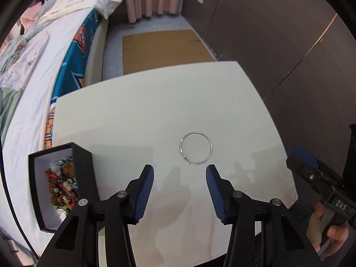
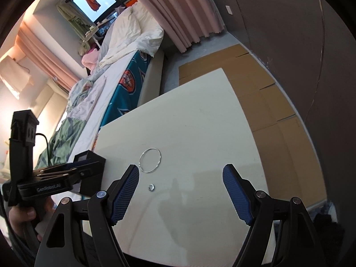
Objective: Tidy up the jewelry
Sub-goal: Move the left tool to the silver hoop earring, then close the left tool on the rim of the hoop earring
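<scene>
A thin silver hoop bracelet lies on the white table, just beyond the tips of my left gripper, which points steeply down, open, with nothing between its blue pads. In the right wrist view the same hoop lies ahead and left of my right gripper, which is wide open and holds nothing. A small silver ring rests on the table beside its left finger. A black box filled with beaded jewelry stands at the table's left edge.
A bed with rumpled bedding runs along the table's left side. Flattened cardboard covers the floor beyond the table, and a dark wall stands to the right. A hand holds the right gripper's handle at the table's right edge.
</scene>
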